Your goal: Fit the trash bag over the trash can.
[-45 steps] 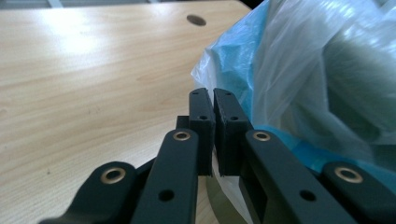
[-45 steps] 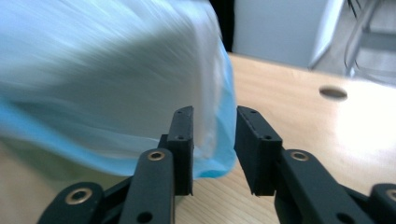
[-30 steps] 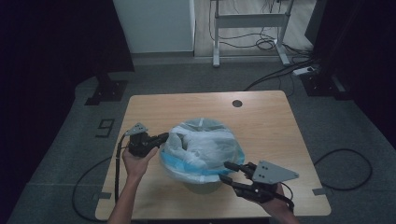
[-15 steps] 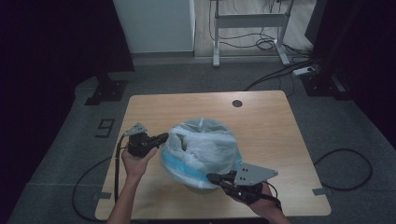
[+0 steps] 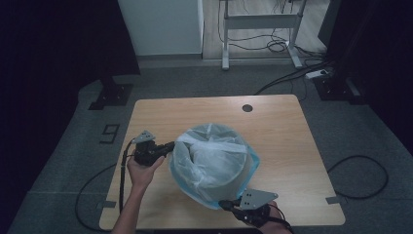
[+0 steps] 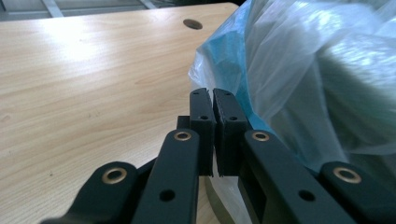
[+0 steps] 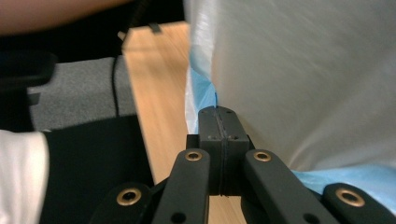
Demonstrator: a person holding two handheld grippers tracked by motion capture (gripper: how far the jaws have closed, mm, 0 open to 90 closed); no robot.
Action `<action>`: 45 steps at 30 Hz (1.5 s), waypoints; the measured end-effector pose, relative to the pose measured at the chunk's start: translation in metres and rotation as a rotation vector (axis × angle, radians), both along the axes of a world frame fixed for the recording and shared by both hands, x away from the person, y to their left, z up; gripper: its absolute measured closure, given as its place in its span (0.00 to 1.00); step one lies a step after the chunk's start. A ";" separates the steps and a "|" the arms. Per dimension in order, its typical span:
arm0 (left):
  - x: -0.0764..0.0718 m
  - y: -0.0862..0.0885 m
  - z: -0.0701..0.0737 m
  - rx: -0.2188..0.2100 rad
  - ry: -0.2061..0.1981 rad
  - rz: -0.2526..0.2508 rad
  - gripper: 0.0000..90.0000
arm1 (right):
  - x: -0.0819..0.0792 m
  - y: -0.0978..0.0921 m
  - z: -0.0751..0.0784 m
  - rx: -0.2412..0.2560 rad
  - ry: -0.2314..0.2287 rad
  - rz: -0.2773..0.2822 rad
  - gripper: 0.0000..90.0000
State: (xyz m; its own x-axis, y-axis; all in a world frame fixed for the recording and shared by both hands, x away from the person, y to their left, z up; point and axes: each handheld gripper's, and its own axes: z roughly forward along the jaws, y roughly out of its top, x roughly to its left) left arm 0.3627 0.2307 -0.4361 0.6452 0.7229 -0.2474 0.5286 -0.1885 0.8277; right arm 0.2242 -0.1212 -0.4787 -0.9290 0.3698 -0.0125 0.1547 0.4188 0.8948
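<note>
A bin lined with a plastic bag (image 5: 214, 161) fills the near middle of the wooden table (image 5: 277, 122); the far half lies open, broken only by a cable hole (image 5: 247, 107); the left gripper (image 5: 168, 146) blocks the bag's left flank; the right gripper (image 5: 225, 204) crowds its near edge, jaws closed; open board remains to the right.

A round bin (image 5: 229, 168) stands upright on the wooden table (image 5: 282, 126), nearer the table's front edge than its back edge, and left of the table's small round hole (image 5: 247, 107). A thin see-through bag (image 5: 195, 161), whitish with a blue tint, lines the bin and drapes loosely over its rim and down its sides. The bag's crumpled lower folds bunch toward the table's front edge.
</note>
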 end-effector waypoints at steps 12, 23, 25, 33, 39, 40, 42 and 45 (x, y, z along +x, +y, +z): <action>0.004 -0.004 -0.013 0.029 0.044 -0.005 0.96 | 0.031 -0.014 -0.048 -0.017 0.109 -0.076 0.99; -0.003 0.005 -0.008 0.006 -0.030 0.044 0.59 | 0.020 -0.023 -0.043 0.113 0.041 -0.118 0.60; -0.006 0.010 -0.005 0.002 -0.052 0.064 0.47 | 0.015 -0.027 -0.038 0.154 0.030 -0.117 0.55; -0.021 0.031 0.011 -0.037 -0.124 0.008 0.38 | 0.006 -0.047 -0.024 0.243 -0.003 -0.178 0.48; -0.033 0.034 0.027 -0.027 -0.190 -0.045 0.37 | 0.009 -0.062 -0.025 0.275 0.010 -0.222 0.47; -0.034 0.033 0.030 -0.027 -0.198 -0.058 0.37 | 0.009 -0.064 -0.025 0.278 0.013 -0.228 0.46; -0.037 0.032 0.036 -0.033 -0.219 -0.084 0.38 | 0.011 -0.070 -0.026 0.283 0.017 -0.242 0.46; -0.040 0.028 0.046 -0.040 -0.243 -0.128 0.39 | 0.012 -0.077 -0.026 0.296 0.024 -0.263 0.46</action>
State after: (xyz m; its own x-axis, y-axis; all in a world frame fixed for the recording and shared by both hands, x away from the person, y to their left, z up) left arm 0.3225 0.2589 -0.3900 0.7747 0.6243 -0.1009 0.2874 -0.2055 0.9355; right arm 0.2366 -0.1981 -0.5049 -0.8007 0.5798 0.1507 0.2447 0.0868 0.9657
